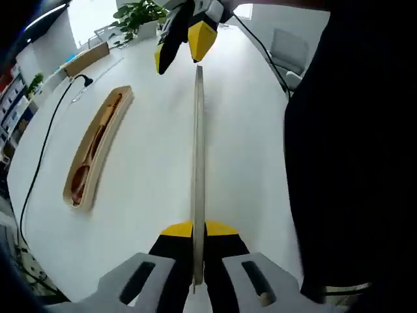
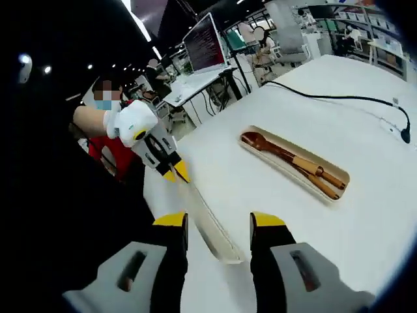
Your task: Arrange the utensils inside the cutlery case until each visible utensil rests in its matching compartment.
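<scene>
Left gripper view has my left gripper (image 1: 199,229) clamped on the near end of the case lid (image 1: 197,163), held edge-on above the tabletop (image 1: 156,169); my right gripper (image 2: 217,225) stands wide apart with nothing gripped, straddling the lid's far end. I judge the sorting done and only closing left. One case (image 2: 343,184) lies toward the table's middle, holding what looks like one spoon (image 2: 260,145) and two chopsticks (image 2: 318,177).

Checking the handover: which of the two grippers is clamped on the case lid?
The left gripper, jaws shut on the lid; the right gripper is open around its far end.
</scene>
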A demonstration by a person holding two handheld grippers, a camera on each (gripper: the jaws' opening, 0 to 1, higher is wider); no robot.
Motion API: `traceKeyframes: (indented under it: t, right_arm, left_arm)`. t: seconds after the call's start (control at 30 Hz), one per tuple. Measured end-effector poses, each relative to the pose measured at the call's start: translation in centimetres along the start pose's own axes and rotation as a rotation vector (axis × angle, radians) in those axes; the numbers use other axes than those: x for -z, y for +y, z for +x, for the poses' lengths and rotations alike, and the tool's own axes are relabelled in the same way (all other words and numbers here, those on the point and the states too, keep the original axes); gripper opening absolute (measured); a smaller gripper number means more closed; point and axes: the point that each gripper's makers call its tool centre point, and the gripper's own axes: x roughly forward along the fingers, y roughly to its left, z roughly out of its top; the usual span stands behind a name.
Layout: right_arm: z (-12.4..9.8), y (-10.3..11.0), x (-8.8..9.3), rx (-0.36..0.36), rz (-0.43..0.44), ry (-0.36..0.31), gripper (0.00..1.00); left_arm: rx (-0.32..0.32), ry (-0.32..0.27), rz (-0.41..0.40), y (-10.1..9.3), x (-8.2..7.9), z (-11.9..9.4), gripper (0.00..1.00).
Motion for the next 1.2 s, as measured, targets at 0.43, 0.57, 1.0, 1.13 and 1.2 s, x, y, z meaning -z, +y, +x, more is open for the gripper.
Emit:
traceKeyframes:
  t: [0.43, 0.57, 1.0, 1.13, 1.2]
  right_arm:
    - [0.6, -1.4, 0.1, 0.343, -0.558, 0.145, 0.52]
    - [1.2, -1.1, 0.0, 0.396, -0.741, 0.208, 0.55]
    - [1.8, -1.4, -0.5, 0.465, -0.892, 0.234, 0.7]
    - [1.8, -1.3, -1.4, 0.494, -1.023, 0.262, 0.72]
    - [1.9, -0.9, -2.2, 0.505, -1.102, 0.267, 0.72]
  left_arm:
    - [0.14, -0.022, -0.257, -1.9, -0.4, -0.2, 0.03]
    - [0.192, -0.06, -0.395, -2.1, -1.1, -0.4, 0.03]
    - [0.416, -0.238, -0.732, -3.1, -5.5, -2.3, 0.03]
    - [0.484, -0.286, -0.776, -3.4, -7.0, -3.1, 0.03]
    - [0.507, -0.29, -0.793, -3.6, -7.3, -3.2, 0.03]
